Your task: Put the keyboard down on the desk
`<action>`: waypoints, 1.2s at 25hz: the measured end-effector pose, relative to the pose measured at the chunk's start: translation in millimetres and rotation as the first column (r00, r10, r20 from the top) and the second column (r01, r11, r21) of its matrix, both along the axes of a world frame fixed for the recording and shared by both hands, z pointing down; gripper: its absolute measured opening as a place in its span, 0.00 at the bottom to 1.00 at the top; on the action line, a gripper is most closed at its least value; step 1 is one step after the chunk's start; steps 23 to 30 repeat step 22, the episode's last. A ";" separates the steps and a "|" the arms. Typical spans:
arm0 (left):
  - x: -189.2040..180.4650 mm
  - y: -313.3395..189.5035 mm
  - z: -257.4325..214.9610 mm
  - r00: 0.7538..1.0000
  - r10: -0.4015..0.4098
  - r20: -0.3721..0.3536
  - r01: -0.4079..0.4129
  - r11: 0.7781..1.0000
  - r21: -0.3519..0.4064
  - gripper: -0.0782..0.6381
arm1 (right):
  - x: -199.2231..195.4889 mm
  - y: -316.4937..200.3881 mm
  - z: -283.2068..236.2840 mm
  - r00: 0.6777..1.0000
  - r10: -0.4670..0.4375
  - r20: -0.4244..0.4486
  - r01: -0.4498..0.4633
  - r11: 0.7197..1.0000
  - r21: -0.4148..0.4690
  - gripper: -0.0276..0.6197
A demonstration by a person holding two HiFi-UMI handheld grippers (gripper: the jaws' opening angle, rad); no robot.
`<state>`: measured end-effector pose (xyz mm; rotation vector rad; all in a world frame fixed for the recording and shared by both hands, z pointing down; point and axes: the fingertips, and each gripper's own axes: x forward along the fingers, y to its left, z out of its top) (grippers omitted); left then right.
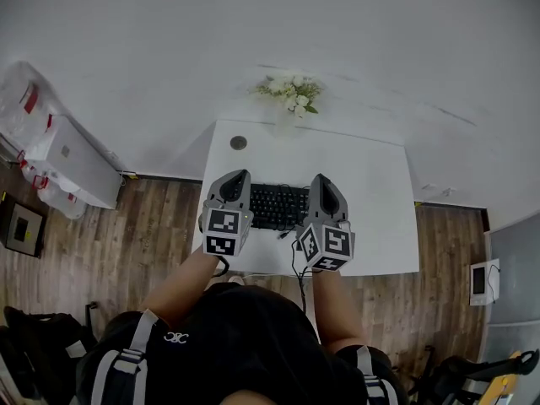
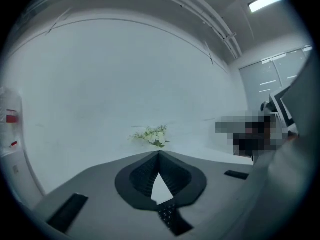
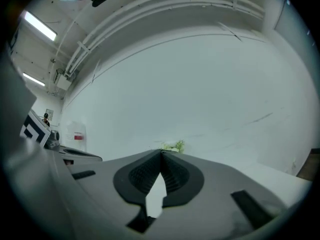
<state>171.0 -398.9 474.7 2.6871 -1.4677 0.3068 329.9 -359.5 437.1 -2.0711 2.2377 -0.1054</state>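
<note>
A black keyboard [image 1: 277, 207] lies flat on the white desk [image 1: 380, 226], near its front edge. My left gripper [image 1: 237, 180] hovers over the keyboard's left end and my right gripper [image 1: 324, 184] over its right end. Both are shut, with the fingertips meeting and nothing between them. In the left gripper view the closed gripper [image 2: 159, 155] points toward the wall, and a strip of keyboard keys [image 2: 170, 218] shows below the jaws. In the right gripper view the gripper [image 3: 161, 154] is closed the same way above a dark edge [image 3: 141, 223], probably the keyboard.
A bunch of white flowers [image 1: 292, 92] stands at the desk's back edge against the wall. A small round dark disc [image 1: 239, 143] sits at the back left of the desk. A cable [image 1: 297, 264] hangs off the front edge. White bags and a box [image 1: 63, 160] rest on the wooden floor at left.
</note>
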 end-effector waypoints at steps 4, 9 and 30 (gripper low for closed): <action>7.2 2.8 0.3 0.999 0.008 -0.032 -0.009 1.000 -0.014 0.11 | -3.8 4.9 7.5 1.000 -0.012 -0.021 0.011 1.000 -0.015 0.04; 11.1 9.2 -4.6 0.998 0.016 -0.061 -0.016 1.000 0.001 0.11 | -4.1 8.4 5.6 0.999 -0.014 -0.042 0.013 1.000 -0.013 0.04; 12.3 14.0 5.7 0.996 0.008 -0.084 -0.011 0.999 -0.041 0.11 | 0.4 14.0 22.7 0.999 -0.028 -0.022 0.027 0.998 -0.060 0.04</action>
